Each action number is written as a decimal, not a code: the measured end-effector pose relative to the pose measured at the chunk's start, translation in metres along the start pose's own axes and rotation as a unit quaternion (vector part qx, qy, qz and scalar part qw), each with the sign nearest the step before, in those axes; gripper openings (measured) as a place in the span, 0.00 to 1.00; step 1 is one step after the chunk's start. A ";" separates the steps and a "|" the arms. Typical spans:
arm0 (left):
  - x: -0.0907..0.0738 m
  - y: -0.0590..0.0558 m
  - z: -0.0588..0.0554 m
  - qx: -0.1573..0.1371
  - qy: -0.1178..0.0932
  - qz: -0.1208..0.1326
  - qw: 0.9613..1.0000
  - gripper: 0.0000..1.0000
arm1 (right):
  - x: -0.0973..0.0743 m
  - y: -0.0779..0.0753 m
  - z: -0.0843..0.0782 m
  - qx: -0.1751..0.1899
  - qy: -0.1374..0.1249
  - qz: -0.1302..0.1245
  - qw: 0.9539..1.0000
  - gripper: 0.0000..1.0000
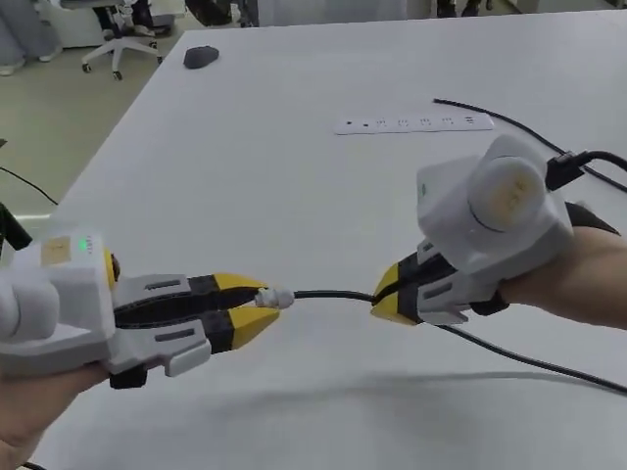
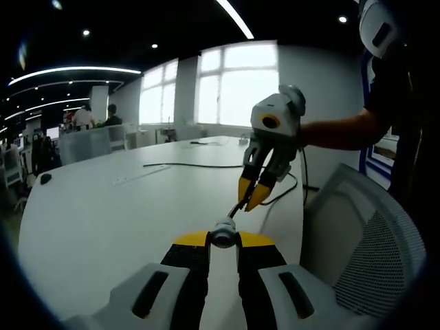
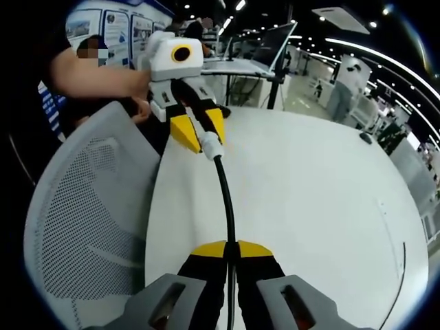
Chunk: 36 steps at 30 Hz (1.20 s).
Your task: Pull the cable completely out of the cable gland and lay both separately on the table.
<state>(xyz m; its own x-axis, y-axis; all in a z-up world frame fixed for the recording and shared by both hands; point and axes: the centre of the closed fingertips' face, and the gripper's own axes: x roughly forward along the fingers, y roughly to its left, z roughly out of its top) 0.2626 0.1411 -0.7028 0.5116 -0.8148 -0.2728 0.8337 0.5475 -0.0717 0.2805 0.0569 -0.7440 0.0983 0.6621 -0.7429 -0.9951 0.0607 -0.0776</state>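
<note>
The left gripper [image 1: 257, 305] has its jaws closed on the white gland [image 1: 275, 297], held low over the table [image 1: 274, 166] at 7 o'clock in the head view. The black cable [image 1: 333, 294] runs straight out of the gland toward 3 o'clock into the right gripper [image 1: 387, 299], whose jaws pinch it narrow. Past that gripper the cable trails off toward 4 o'clock along the tabletop. The cable is still in the gland and both are off the table. A white power strip [image 1: 413, 124] lies at 1 o'clock with a dark cord [image 1: 490, 116] beside it, and a mouse [image 1: 201, 57] sits at 11 o'clock, both well apart from the grippers. A mesh chair [image 3: 82, 206] stands at the table's near edge.
</note>
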 end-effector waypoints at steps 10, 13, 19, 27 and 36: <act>-0.040 0.017 -0.013 -0.019 -0.012 0.057 0.998 0.15 | 0.010 -0.008 0.004 0.022 0.006 -0.006 1.000 0.00; -0.048 0.020 -0.019 -0.026 -0.014 0.068 0.997 0.15 | 0.017 -0.008 0.010 0.031 0.002 -0.003 1.000 0.00; -0.062 0.028 -0.029 -0.044 -0.023 0.092 0.995 0.15 | 0.034 -0.003 0.029 0.039 -0.012 0.013 0.999 0.00; -0.077 0.036 -0.043 -0.066 -0.036 0.109 0.991 0.15 | 0.055 -0.003 0.057 0.057 -0.037 0.020 0.998 0.00; -0.094 0.050 -0.066 -0.090 -0.048 0.142 0.985 0.15 | 0.096 0.000 0.090 0.118 -0.088 0.033 0.989 0.00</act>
<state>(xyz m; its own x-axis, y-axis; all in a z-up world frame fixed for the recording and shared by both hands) 0.2428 0.2575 -0.7443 0.7430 -0.6341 -0.2142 0.6088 0.7732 -0.1773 0.2891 0.1877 -0.7552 0.0508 0.7892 -0.6120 -0.9752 0.1713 0.1399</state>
